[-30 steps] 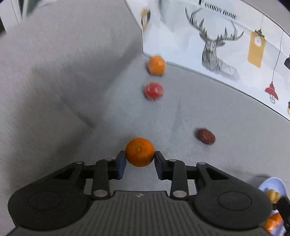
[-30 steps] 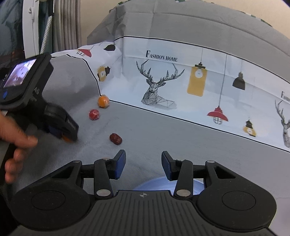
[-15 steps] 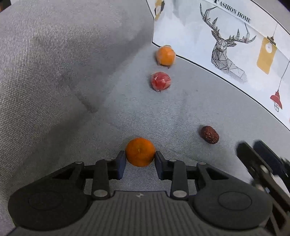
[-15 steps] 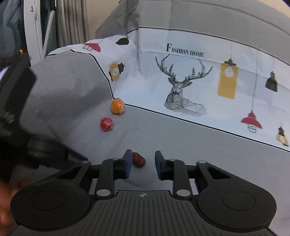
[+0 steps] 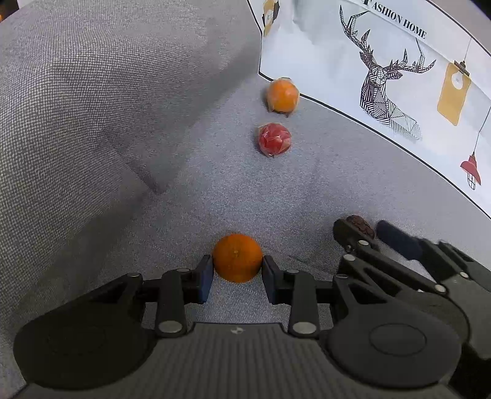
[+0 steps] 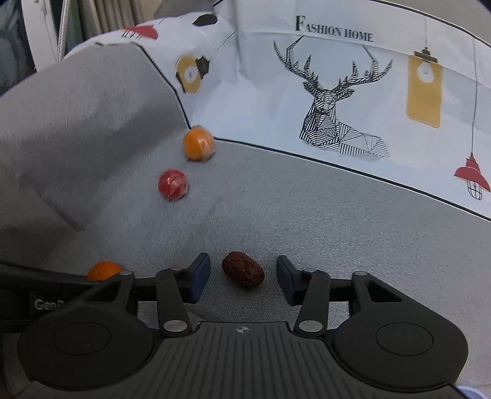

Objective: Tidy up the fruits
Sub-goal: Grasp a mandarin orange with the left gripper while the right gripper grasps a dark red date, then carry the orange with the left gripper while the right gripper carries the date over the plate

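A grey woven sofa seat (image 6: 337,214) fills the foreground. Behind it rises a white printed cover (image 6: 307,76) edged with a black line, showing a geometric deer (image 6: 331,107), hanging lamps and the words "FASHION HOME". To the far left stand pale curtains (image 6: 101,15) by a white frame.

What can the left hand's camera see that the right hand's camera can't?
Only the left wrist view shows the whole orange pinched in the left gripper, plus the right gripper from the side.

Only the right wrist view shows the whole brown date, lying between the open fingers.

Both show the wrapped orange fruit, the wrapped red fruit and the deer picture.
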Available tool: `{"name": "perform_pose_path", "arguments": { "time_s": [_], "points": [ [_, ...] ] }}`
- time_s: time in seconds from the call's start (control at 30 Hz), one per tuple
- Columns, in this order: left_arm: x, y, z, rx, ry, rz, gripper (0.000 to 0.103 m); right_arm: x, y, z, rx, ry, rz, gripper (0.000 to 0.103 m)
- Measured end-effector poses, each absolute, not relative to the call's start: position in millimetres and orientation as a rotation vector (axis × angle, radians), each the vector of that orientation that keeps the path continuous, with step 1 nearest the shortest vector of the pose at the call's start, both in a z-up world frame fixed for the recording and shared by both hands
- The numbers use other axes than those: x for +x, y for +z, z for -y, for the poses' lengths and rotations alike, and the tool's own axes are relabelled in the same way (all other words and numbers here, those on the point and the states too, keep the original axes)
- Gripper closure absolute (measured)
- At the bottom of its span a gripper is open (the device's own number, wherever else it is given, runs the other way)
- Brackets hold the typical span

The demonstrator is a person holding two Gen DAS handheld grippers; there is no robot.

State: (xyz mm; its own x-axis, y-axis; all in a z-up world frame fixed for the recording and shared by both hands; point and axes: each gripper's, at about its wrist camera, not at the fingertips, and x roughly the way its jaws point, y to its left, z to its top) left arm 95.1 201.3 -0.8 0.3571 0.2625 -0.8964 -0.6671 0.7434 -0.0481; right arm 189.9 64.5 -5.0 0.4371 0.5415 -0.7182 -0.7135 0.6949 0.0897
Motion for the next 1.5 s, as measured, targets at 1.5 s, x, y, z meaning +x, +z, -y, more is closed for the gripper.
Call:
{"name": "perform_pose_path", "arguments": {
  "time_s": [1.5],
  "points": [
    [60, 91, -97, -0.231, 0.274, -0.762, 0.065, 96, 97, 173, -0.043, 0.500, -0.648, 0.071]
  ]
}}
